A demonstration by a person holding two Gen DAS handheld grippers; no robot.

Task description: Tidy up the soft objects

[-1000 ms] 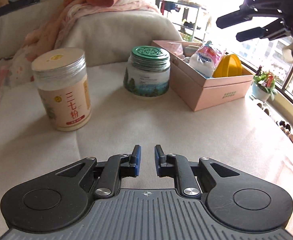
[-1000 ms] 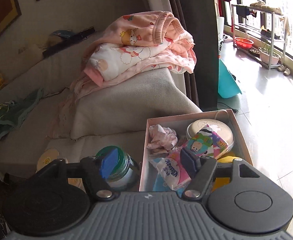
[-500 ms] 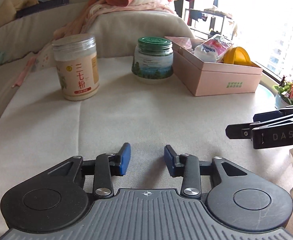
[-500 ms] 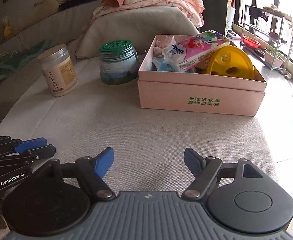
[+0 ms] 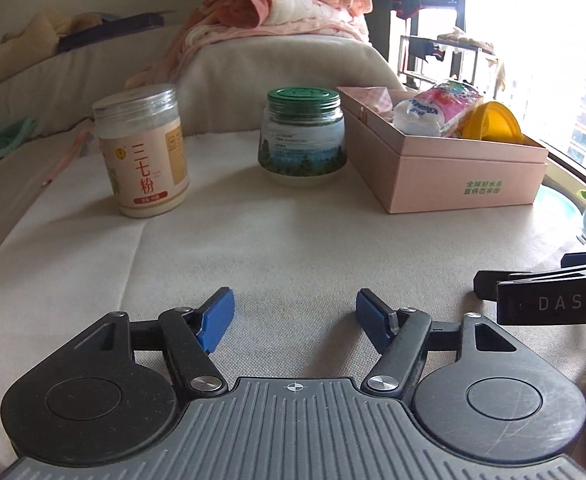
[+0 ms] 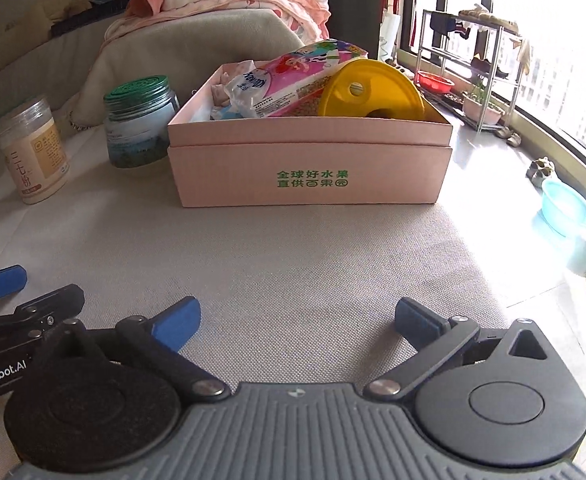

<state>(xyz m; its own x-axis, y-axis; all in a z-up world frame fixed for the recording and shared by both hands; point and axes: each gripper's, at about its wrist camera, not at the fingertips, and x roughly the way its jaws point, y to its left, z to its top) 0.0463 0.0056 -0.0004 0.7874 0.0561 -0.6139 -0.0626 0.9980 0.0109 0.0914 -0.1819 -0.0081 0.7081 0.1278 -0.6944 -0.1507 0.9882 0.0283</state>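
Pink box (image 6: 309, 168) holds tissue packs (image 6: 285, 88) and yellow lid (image 6: 373, 92); both grippers (image 5: 295, 314) (image 6: 297, 320) opening wide, empty.

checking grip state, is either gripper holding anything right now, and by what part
Nothing is held: the left gripper and right gripper are both opening over bare cloth.

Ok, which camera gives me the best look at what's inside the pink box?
The right wrist view. It faces the pink box head-on, showing the tissue packs and yellow lid. The left wrist view catches the box at an angle, farther off, with its contents partly hidden and washed out by window glare.
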